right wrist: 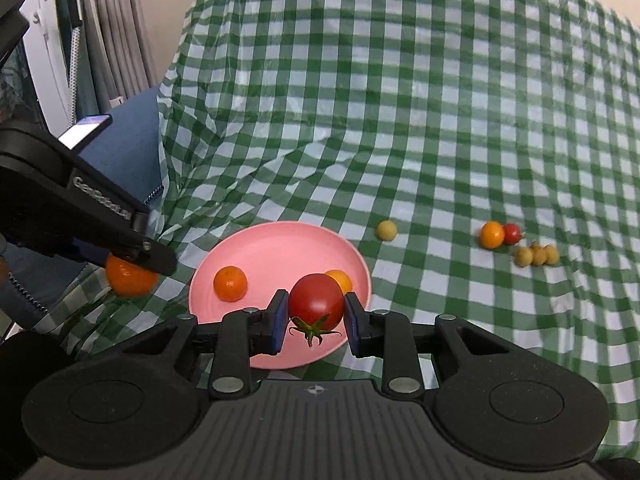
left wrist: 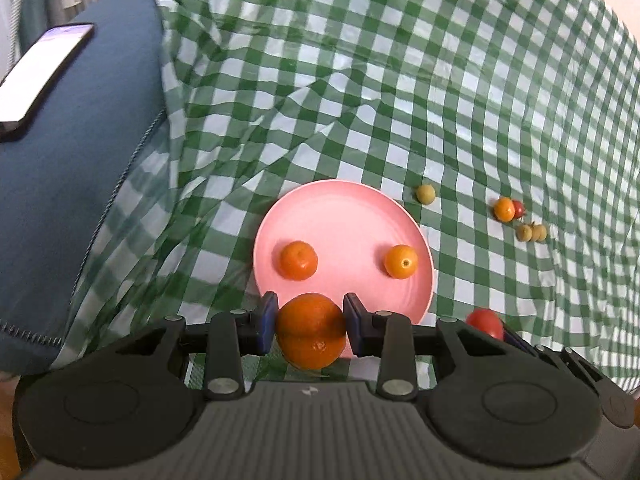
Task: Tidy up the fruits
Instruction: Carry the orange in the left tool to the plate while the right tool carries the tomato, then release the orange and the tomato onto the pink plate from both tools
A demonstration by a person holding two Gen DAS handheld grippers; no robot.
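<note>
my left gripper [left wrist: 310,322] is clamped on an orange [left wrist: 311,330] at the near rim of the pink plate [left wrist: 344,208]; my right gripper [right wrist: 315,322] is clamped on a red tomato [right wrist: 316,302] over the near side of the same plate. two small oranges lie on the plate already, so i think each fruit must go down on a bare part, low and slowly; i should let go only when it rests, or it may roll onto the cloth [right wrist: 400,100].

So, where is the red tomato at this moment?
In the right wrist view the red tomato is clamped in the right tongs, low centre, in front of the pink plate and partly hiding a small orange fruit on it.
</note>
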